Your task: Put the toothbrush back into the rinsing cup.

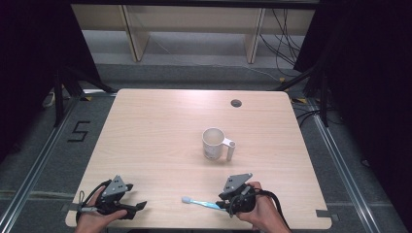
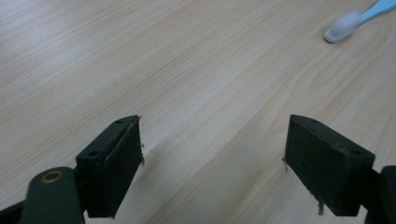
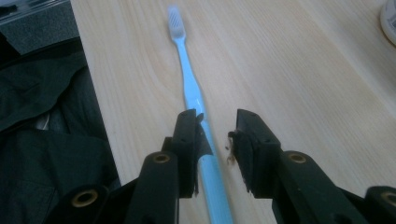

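Blue toothbrush (image 3: 191, 88) lies flat near table's (image 1: 160, 126) front edge, between the right gripper's (image 3: 217, 128) slightly parted, unclenched jaws. Left gripper (image 2: 212, 154) wide open near front-left corner. White mug (image 1: 214, 143) upright mid-table.

Two black handheld grippers: the left gripper (image 1: 138, 207) and right gripper (image 1: 224, 207) each carry a grey three-cornered plate, a trailing black cable, brass-ringed pivot holes and scuffed, blocky jaw pads.

lab: black curtains (image 1: 29, 73), loose cables (image 1: 284, 39), floor marking "5" (image 1: 79, 131).
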`<state>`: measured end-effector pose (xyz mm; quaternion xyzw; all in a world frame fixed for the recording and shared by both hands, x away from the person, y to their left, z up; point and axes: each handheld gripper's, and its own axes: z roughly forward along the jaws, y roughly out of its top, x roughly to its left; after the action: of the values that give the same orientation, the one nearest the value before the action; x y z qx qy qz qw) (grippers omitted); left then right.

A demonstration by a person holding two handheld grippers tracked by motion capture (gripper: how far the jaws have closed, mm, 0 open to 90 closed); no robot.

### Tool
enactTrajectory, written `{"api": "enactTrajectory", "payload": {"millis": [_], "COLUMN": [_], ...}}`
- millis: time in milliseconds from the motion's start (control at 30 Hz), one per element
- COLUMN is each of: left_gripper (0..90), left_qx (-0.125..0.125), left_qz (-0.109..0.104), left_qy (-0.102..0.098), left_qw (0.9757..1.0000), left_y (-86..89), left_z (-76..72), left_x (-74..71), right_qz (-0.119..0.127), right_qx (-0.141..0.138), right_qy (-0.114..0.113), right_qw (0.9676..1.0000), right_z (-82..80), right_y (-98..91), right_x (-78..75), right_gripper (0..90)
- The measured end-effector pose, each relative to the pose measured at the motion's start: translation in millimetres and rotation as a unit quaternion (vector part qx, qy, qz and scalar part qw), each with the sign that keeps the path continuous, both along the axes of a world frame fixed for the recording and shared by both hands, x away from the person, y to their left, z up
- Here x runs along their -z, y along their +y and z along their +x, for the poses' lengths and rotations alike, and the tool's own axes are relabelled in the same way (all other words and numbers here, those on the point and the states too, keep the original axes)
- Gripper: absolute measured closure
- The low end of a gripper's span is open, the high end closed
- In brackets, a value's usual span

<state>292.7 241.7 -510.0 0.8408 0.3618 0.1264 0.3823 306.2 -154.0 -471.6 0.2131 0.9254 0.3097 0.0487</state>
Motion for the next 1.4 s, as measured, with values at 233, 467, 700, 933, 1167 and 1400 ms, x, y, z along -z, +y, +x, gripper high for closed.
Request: {"api": "enactTrajectory", "payload": {"millis": [233,467,700,933,1167,1400], "left_gripper": [18.3,18.3,18.3,18.3,18.4,18.3], "left_qx": [0.002,-0.003,-0.003,0.002,0.003,0.003], "left_qz": [-0.002,-0.007,-0.004,0.0,0.003,0.003], "left_qy": [-0.003,-0.002,-0.001,-0.003,-0.007,-0.006], "left_qw": [1.0,1.0,1.0,1.0,1.0,1.0], "left_y": [0.9,1.4,1.7,1.0,2.5,2.7], "left_z": [-0.9,-2.3,-2.6,-1.9,-3.4,-3.4], "left_x": [-0.4,-0.4,-0.4,-0.4,-1.0,-0.7], "right_qz": [-0.019,-0.026,-0.044,-0.059,-0.078,-0.119], "right_qx": [-0.024,-0.024,-0.03,-0.049,-0.063,-0.072], "right_qy": [0.0,0.006,0.006,0.015,0.02,0.026], "right_qw": [0.9995,0.9993,0.9986,0.9969,0.9948,0.99], "right_z": [3.2,5.3,6.6,7.1,6.6,9.5], "right_y": [14.5,20.8,24.5,30.9,39.4,50.5], "right_x": [-0.4,-0.6,-0.7,1.5,4.0,5.8], "right_gripper": [68.1,68.0,67.0,67.0,68.1,71.2]}}
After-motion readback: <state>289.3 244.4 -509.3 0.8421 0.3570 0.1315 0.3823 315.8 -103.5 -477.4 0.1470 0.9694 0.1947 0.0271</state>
